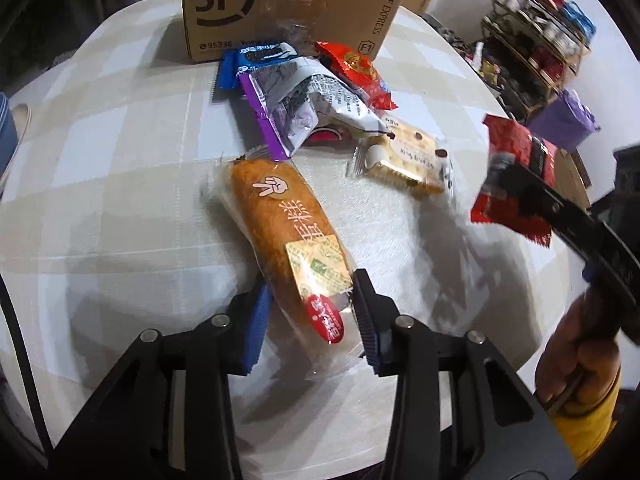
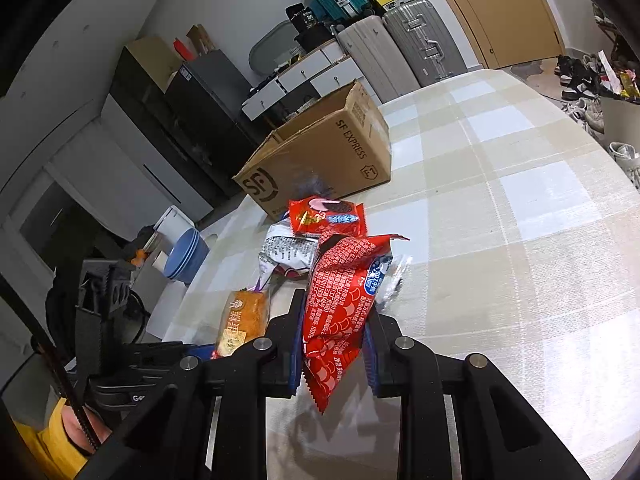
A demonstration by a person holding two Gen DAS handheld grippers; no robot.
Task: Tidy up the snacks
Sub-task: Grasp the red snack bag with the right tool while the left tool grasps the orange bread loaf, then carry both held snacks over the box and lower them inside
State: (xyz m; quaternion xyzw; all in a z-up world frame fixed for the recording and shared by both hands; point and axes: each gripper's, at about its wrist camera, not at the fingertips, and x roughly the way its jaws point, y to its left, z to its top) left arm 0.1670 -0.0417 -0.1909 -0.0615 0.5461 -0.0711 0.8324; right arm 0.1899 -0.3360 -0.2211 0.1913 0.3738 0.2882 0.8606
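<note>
The left gripper (image 1: 310, 300) is clamping the near end of a cake (image 1: 286, 224) lying on the checked table (image 1: 120, 200), blue pads pressing both sides of its wrapper. The right gripper (image 2: 334, 344) is gripping a red packet (image 2: 340, 296), holding it above the table. Beyond the cake, 4 more snacks are lying in a pile (image 1: 312, 92) just before an open cardboard box (image 1: 288, 8).

Left claw (image 1: 310, 296) pitched steeply down, clamped shut; right claw (image 2: 334, 344) angled lower, clamped shut
</note>
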